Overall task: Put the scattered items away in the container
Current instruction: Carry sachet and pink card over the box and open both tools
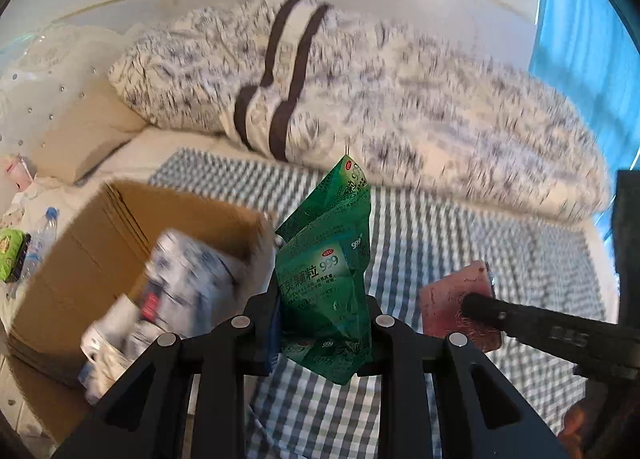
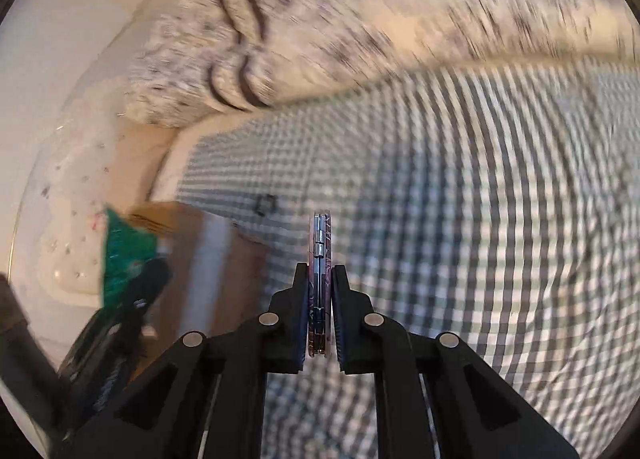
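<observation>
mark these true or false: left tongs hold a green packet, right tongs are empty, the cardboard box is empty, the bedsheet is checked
1. The left tongs hold a crinkled green foil packet. True.
2. The right tongs are empty. False: they grip a flat pink hinged compact case.
3. The brown cardboard box is empty. False: a white-and-blue printed pack lies inside.
4. The grey-and-white sheet is checked. True.

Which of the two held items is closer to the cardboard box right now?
The green sachet pack in the left gripper, right beside the box. The pink hinged compact in the right gripper is farther off.
</observation>
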Available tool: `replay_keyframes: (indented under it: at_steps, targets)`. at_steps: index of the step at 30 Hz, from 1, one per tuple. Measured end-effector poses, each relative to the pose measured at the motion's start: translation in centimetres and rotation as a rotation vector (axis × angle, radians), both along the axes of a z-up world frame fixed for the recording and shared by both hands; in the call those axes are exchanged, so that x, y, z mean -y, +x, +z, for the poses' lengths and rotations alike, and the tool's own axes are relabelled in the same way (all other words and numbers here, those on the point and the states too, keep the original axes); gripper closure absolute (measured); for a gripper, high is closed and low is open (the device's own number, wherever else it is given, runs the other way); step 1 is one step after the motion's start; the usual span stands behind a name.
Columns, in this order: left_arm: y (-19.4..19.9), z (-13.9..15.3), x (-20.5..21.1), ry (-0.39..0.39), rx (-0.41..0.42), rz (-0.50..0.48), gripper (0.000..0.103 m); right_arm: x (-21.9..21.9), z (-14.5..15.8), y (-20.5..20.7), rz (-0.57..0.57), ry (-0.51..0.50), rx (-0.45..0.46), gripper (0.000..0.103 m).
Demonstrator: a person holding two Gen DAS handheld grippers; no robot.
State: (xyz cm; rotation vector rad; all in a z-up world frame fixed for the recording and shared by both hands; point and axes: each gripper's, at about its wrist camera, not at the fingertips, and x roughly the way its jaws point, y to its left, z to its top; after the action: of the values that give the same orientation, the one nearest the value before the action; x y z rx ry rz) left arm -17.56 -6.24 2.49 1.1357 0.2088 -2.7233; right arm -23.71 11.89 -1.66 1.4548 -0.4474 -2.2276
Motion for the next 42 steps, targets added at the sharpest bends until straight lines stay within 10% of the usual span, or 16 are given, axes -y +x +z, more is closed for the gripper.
replay_keyframes:
  at_steps: [7,16,19,20,22,32,42]
  targets:
    - [3.1,4.3,5.7,-0.022,-0.05,0.06,0.078,6.9,8.8,3.8,0.123,-0.021,-0.169,0.093]
    - [5.6,-1.4,12.4,-0.025,0.094,0.134,0.078,18.8,4.7,5.3,0.261,0.006,-0.07,0.093]
    - [5.7,-2.6,13.8,-0.004,0.116,0.136,0.06,20.6,3.3,5.0,0.263,0.051,-0.056,0.09]
    - [5.7,-2.8,14.1,0.002,0.119,0.139,0.031,20.6,3.2,5.1,0.258,0.056,-0.068,0.086]
    - [5.9,-2.9,14.3,-0.006,0.106,0.163,0.01,20.4,3.8,5.3,0.248,0.048,-0.096,0.054]
    - [4.6,-1.5,13.7,-0.01,0.064,0.172,0.01,14.2,9.0,2.8,0.138,0.066,-0.236,0.051]
    - [-0.7,-0.2,8.1,-0.046,0.05,0.086,0.009,9.0,2.3,-5.9,0.057,0.167,-0.089,0.051]
